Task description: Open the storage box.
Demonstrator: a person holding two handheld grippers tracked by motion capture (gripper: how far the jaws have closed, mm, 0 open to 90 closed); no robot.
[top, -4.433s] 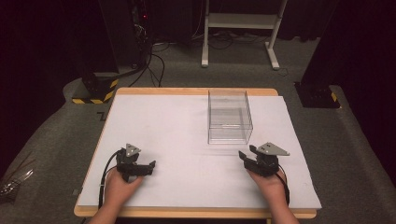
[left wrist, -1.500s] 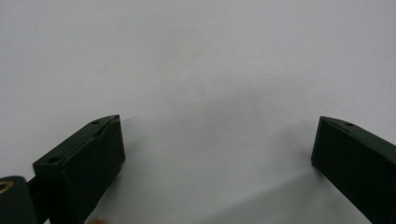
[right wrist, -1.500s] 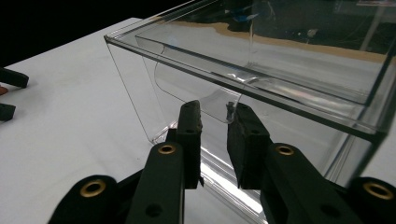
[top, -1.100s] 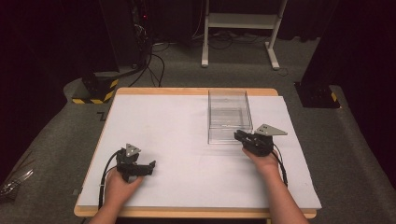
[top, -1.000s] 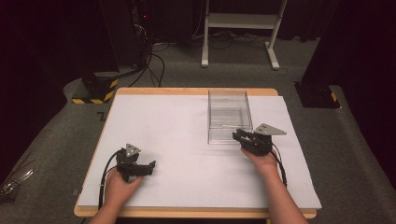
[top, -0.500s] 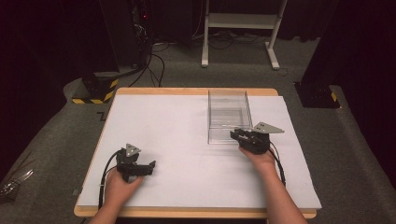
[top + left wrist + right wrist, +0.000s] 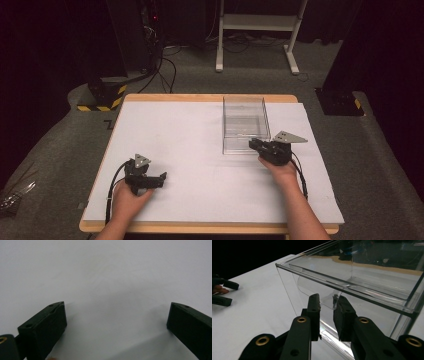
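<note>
A clear plastic box (image 7: pixel 243 125) stands open-topped on the white table (image 7: pixel 200 150), right of centre. My right gripper (image 7: pixel 254 145) is low at the box's near wall (image 7: pixel 367 307), pointing at it from outside. Its jaws stand a narrow gap apart, tips right at the wall, and nothing shows between them. Whether the fingertips (image 7: pixel 314 301) touch the wall I cannot tell. My left gripper (image 7: pixel 161 178) rests on the table at the near left. Its jaws are wide apart over bare white surface (image 7: pixel 112 290), with nothing between them. It also appears far off as the left gripper (image 7: pixel 222 292) in the right gripper view.
The white sheet covers a wooden tabletop (image 7: pixel 200 97). Around it is grey carpet, with black equipment and cables (image 7: pixel 150 60) at the back left, a white stand (image 7: pixel 255 35) behind, and a dark base (image 7: pixel 337 102) at the right.
My right gripper has moved forward and left from the near right of the table up to the box's near wall. The box and the left gripper have not moved.
</note>
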